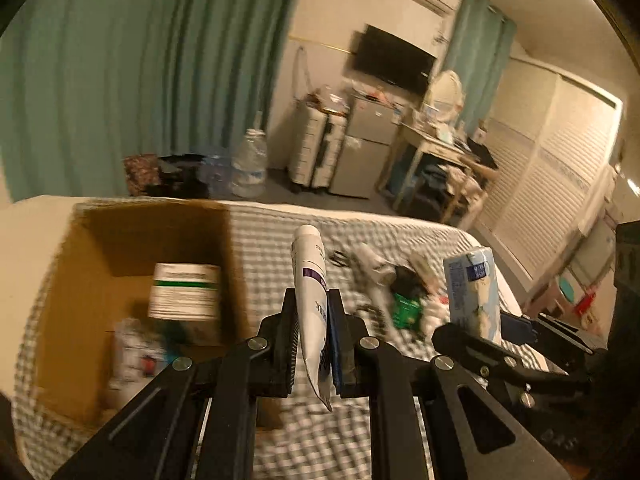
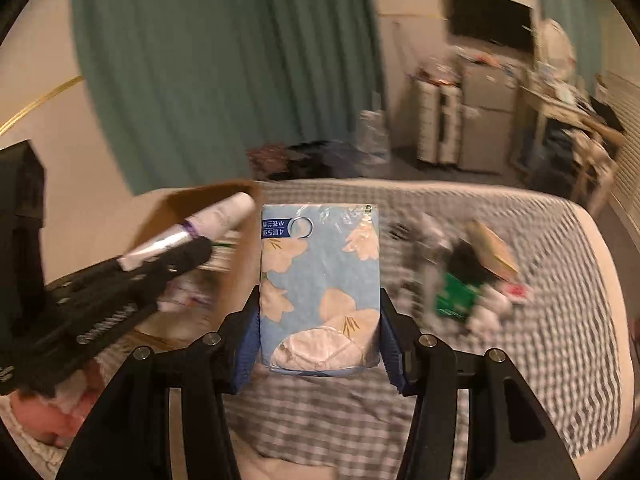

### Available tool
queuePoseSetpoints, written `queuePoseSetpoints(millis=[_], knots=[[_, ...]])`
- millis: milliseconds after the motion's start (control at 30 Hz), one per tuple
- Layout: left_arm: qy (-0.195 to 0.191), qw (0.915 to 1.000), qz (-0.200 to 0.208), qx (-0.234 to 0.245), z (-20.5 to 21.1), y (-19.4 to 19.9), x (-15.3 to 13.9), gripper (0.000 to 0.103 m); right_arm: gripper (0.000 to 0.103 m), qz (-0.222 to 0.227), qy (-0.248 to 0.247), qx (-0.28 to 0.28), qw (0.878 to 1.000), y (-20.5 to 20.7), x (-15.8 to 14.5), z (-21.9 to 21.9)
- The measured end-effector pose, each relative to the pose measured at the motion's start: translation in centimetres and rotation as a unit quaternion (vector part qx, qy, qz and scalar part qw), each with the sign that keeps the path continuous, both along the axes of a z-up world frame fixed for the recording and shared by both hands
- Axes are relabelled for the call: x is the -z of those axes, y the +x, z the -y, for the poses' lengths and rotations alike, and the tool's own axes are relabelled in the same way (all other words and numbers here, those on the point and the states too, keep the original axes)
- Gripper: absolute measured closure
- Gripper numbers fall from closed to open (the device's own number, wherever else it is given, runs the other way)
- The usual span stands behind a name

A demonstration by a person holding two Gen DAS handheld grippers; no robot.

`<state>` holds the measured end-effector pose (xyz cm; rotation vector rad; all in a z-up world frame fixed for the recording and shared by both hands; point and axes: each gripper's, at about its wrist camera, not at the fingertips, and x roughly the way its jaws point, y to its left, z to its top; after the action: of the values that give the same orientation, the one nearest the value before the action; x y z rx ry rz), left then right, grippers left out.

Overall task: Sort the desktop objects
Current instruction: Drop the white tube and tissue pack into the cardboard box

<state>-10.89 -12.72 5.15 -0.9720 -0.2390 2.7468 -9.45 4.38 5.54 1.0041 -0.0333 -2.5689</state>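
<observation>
Here, a bed (image 1: 280, 432) under a grey-and-white checked cover is serving as the work surface, in a bedroom with teal curtains (image 1: 140, 72), a wall television (image 1: 394, 60), a small grey fridge (image 1: 366, 148) and white louvred doors (image 1: 552, 184).

One cardboard box (image 1: 80, 272) is sitting open at 9 o'clock on the cover. Only the left wrist view is looking into it: one white jar with a green band (image 1: 184, 292), plus blurred items below that cannot be told.

One left gripper (image 1: 313, 320) is pinching one white tube with a purple band (image 1: 310, 280), its cap end pointing to 12 o'clock, just right of the box wall.

One right gripper (image 2: 319, 328) is clamping one blue floral tissue pack (image 2: 320, 280) by its sides, held upright above the cover. Only the right wrist view is showing the pack's printed face.

One loose pile (image 2: 460, 272) is lying at 2 o'clock: one green packet (image 2: 454, 298) and one tan booklet (image 2: 494, 250) are showing; the rest is too blurred to count.

Two large water bottles (image 1: 250, 164) are standing on the floor.
</observation>
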Motion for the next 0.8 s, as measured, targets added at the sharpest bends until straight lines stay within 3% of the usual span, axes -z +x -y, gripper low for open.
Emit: queuePoseSetpoints(millis=[133,233,367,533,600,633,667,700,767,800], knots=[[-0.006,0.9990,0.000,-0.044,5.5,-0.2,-0.3,0.090,0.052,0.009,0.002,-0.047,0.999,-1.2,0.2,5.7],[-0.010,0.9975,0.011,-0.069,8.6,-0.6,0.6,0.090,0.052,0.036,-0.001,-0.070,0.997,-2.8,2.2,9.2],[0.000,0.9949,0.040,-0.093,12.1,-1.7,3.2,0.090,0.052,0.063,0.002,-0.084,0.995,-4.4,4.8,11.6],[0.002,0.9933,0.065,-0.095,13.4,-2.8,6.1,0.090,0.050,0.084,-0.003,-0.083,0.993,-5.8,6.4,13.1],[-0.001,0.9939,0.066,-0.088,13.3,-3.0,6.6,0.090,0.046,0.090,-0.007,-0.082,0.993,-6.0,6.6,13.2],[-0.005,0.9939,0.065,-0.089,13.2,-2.8,6.9,0.088,0.033,0.088,-0.006,-0.079,0.993,-6.0,6.6,13.3],[-0.010,0.9936,0.065,-0.092,13.1,-2.8,7.0,0.085,0.024,0.083,-0.005,-0.076,0.994,-5.9,6.6,13.2],[-0.016,0.9930,0.068,-0.096,13.1,-2.8,7.2,0.080,0.024,0.077,-0.006,-0.075,0.994,-5.8,6.3,13.1],[-0.013,0.9925,0.077,-0.095,13.0,-2.6,7.3,0.043,0.024,0.070,-0.010,-0.067,0.995,-5.5,5.7,12.6],[-0.012,0.9922,0.078,-0.096,13.1,-2.5,7.3,0.036,0.024,0.068,-0.012,-0.064,0.996,-5.2,5.3,12.4]])
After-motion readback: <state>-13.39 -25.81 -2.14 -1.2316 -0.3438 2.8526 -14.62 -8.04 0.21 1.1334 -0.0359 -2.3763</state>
